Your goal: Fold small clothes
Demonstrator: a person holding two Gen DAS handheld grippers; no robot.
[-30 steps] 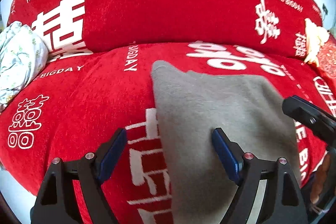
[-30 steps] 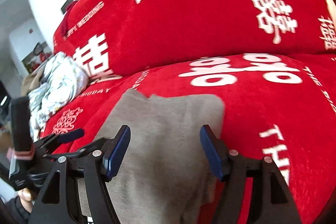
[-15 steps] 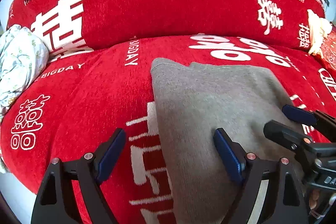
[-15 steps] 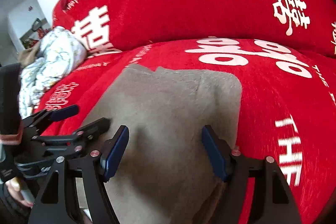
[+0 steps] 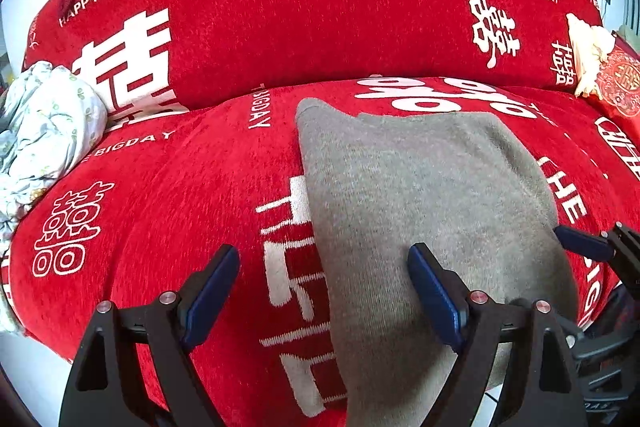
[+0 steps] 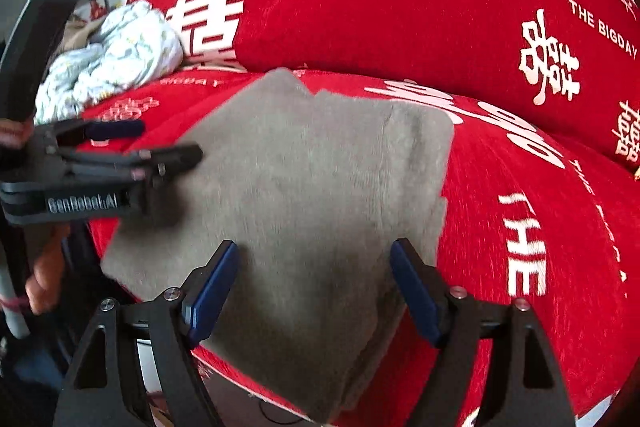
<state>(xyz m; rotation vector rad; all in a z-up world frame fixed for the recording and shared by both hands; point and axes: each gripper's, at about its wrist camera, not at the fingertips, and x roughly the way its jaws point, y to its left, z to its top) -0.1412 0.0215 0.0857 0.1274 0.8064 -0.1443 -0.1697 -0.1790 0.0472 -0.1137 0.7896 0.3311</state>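
Observation:
A grey garment point(image 5: 424, 211) lies flat, folded, on the red sofa seat; it also shows in the right wrist view point(image 6: 320, 195). My left gripper point(image 5: 324, 287) is open and empty, hovering over the garment's left edge near the seat's front. It shows in the right wrist view point(image 6: 160, 143) at the left. My right gripper point(image 6: 312, 283) is open and empty above the garment's near right part. One of its fingertips point(image 5: 580, 245) shows in the left wrist view beside the garment's right edge.
The red sofa cover point(image 5: 160, 195) with white lettering covers seat and backrest. A bundle of pale floral cloth point(image 5: 44, 131) lies at the seat's left end. A cream and red cushion point(image 5: 600, 67) sits at the far right.
Both grippers have drawn back toward the seat's front and stayed open. The right gripper has swung so that it sees more of the garment and the left gripper.

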